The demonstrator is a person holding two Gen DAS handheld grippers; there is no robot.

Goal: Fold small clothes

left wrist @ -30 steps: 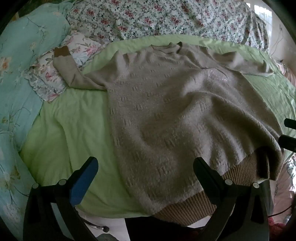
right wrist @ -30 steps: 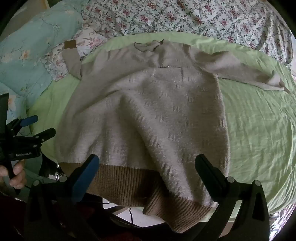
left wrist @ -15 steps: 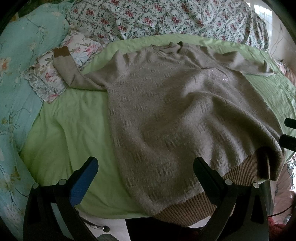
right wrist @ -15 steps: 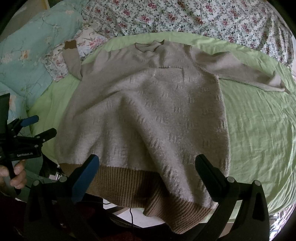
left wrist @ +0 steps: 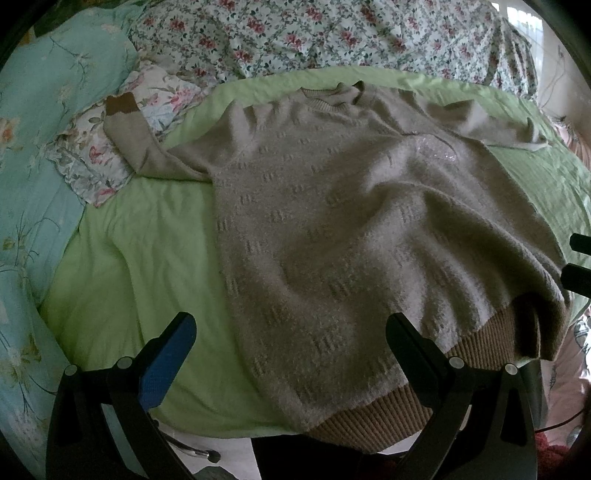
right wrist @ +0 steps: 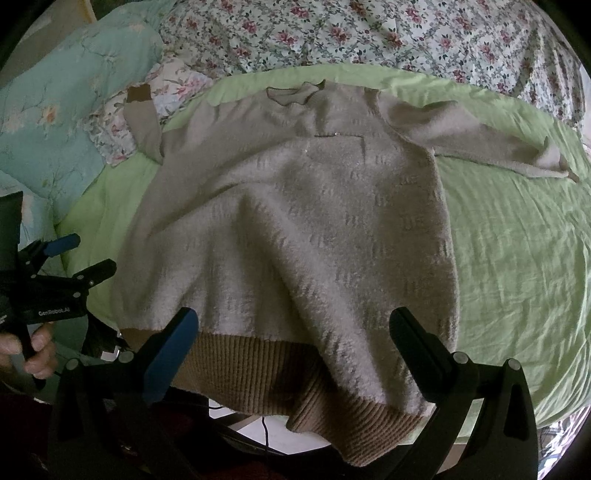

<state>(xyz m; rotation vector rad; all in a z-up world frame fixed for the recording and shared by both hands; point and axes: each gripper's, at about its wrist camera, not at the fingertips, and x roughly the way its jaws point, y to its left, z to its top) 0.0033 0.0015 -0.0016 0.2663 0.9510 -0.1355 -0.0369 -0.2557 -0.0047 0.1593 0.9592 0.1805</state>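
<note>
While both tools, left tool (left wrist: 288, 328) and right tool (right wrist: 295, 325), are hovering wide and empty, the sweater (right wrist: 295, 229) is looking soft, floppy; its ribbed hem (right wrist: 251, 365) is offering grip.

Beige sweater (left wrist: 351, 236) with brown ribbed hem (right wrist: 258, 365), lime green sheet (left wrist: 147, 258), pink-floral white quilt (right wrist: 369, 33) far, aqua floral pillow (left wrist: 33, 122) left
</note>
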